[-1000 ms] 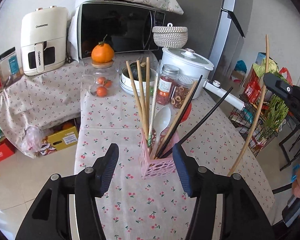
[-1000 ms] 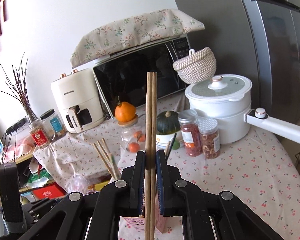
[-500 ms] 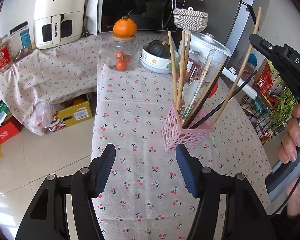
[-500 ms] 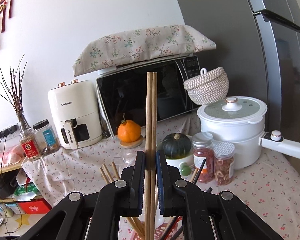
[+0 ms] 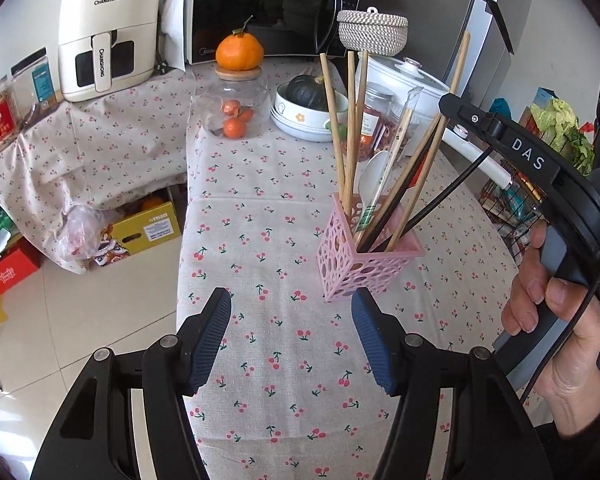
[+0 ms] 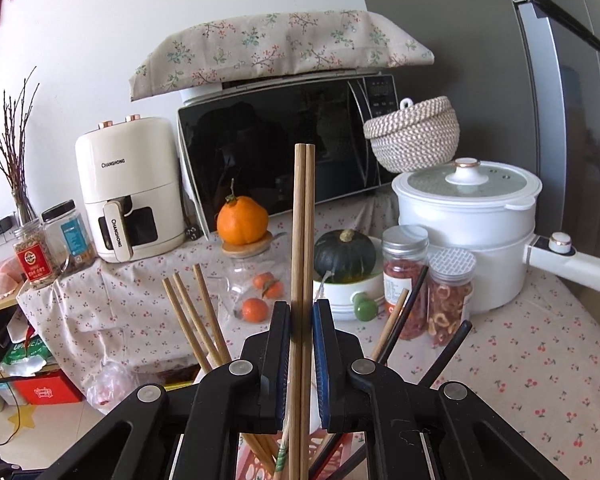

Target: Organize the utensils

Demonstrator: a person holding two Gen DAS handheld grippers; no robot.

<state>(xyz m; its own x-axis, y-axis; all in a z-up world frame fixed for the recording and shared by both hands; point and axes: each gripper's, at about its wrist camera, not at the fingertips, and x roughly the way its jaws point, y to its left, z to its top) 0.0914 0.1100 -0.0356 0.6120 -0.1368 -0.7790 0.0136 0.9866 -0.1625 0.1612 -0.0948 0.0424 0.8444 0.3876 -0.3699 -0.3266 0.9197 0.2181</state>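
A pink perforated utensil holder (image 5: 364,262) stands on the cherry-print tablecloth (image 5: 268,360). It holds several wooden chopsticks (image 5: 350,128), black chopsticks and a white spoon (image 5: 370,176). My left gripper (image 5: 292,336) is open and empty, just in front of the holder. My right gripper (image 6: 301,320) is shut on a pair of wooden chopsticks (image 6: 303,220), held upright above the holder; their lower ends reach into it in the left wrist view (image 5: 428,160). The other chopsticks (image 6: 192,312) stick up beside my right gripper.
At the back stand a microwave (image 5: 268,12), an air fryer (image 5: 108,32), a white pot (image 6: 468,216), two spice jars (image 6: 404,276), a bowl with a green squash (image 5: 308,108) and a glass jar topped by an orange (image 5: 238,80). The table's left edge drops to the floor.
My right gripper has lowered the chopstick pair further into the pink holder. My left gripper has drawn back slightly, still open.
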